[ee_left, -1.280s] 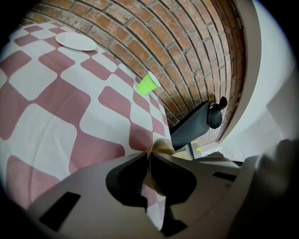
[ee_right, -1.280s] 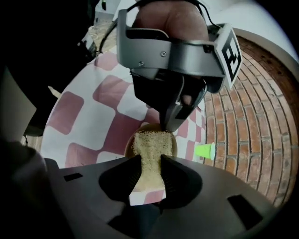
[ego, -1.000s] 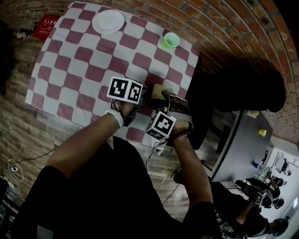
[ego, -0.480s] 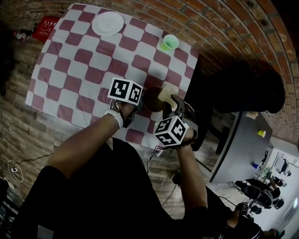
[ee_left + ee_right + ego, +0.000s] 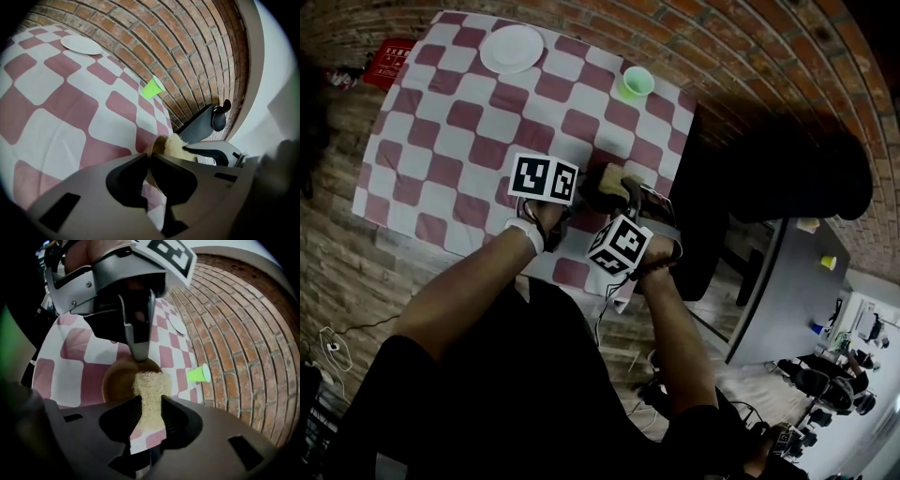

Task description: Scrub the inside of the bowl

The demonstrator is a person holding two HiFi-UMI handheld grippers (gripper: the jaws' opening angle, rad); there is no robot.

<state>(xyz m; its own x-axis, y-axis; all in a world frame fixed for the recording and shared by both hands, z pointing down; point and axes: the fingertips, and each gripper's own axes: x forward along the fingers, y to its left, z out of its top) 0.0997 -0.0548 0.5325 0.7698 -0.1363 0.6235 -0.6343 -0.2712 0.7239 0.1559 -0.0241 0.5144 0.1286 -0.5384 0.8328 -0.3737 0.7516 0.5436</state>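
A brown bowl stands near the table's front edge on the checked cloth. My left gripper is shut on its rim, and the right gripper view shows it pinching the bowl's far rim. My right gripper is shut on a yellow sponge. The sponge's free end reaches down into the bowl. In the head view the sponge lies over the bowl's far right side, with both marker cubes just in front of it.
A green cup and a white plate sit at the far side of the red-and-white cloth. A brick wall runs behind the table. A dark office chair stands off the table's right edge.
My right gripper drew back toward me half a second ago, then came forward again and rolled, carrying the sponge across the bowl. The left gripper has stayed on the rim.
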